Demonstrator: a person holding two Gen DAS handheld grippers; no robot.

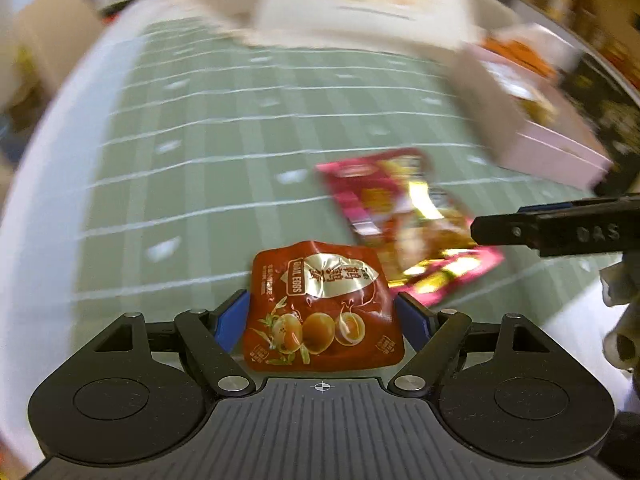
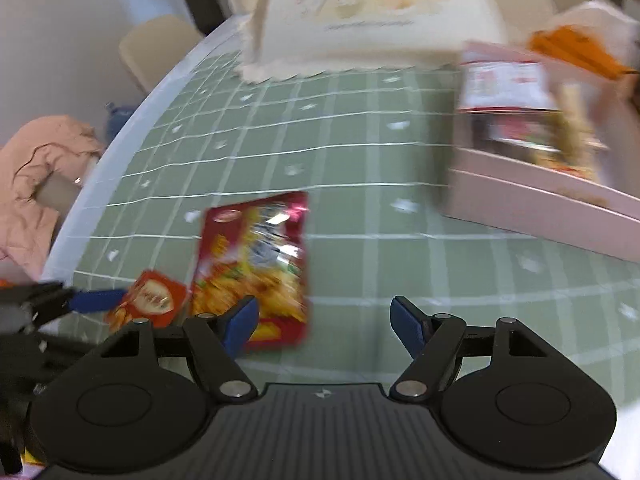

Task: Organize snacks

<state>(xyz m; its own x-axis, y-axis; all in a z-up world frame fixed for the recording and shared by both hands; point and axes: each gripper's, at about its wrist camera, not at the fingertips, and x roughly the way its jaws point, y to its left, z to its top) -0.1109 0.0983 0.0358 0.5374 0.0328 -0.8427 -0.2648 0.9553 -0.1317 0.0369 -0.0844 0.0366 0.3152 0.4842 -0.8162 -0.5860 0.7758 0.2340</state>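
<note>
A small red quail-egg packet [image 1: 320, 280] sits between the blue pads of my left gripper [image 1: 322, 318], which is shut on its two sides. From the right wrist, that packet [image 2: 154, 300] shows at the lower left with a blue finger [image 2: 96, 300] of the left gripper against it. A larger red and yellow snack bag [image 1: 404, 224] lies flat on the green checked tablecloth [image 1: 208, 184]. My right gripper [image 2: 324, 320] hovers open above the cloth, its left pad over the bag's [image 2: 256, 256] lower corner and nothing between its fingers.
A pink box [image 2: 536, 200] holding several snack packs stands at the right, also seen from the left wrist as the pink box [image 1: 552, 148]. A large white bag [image 2: 372, 12] stands at the far side. A chair [image 2: 156, 48] and a pink jacket [image 2: 36, 176] lie beyond the table's left edge.
</note>
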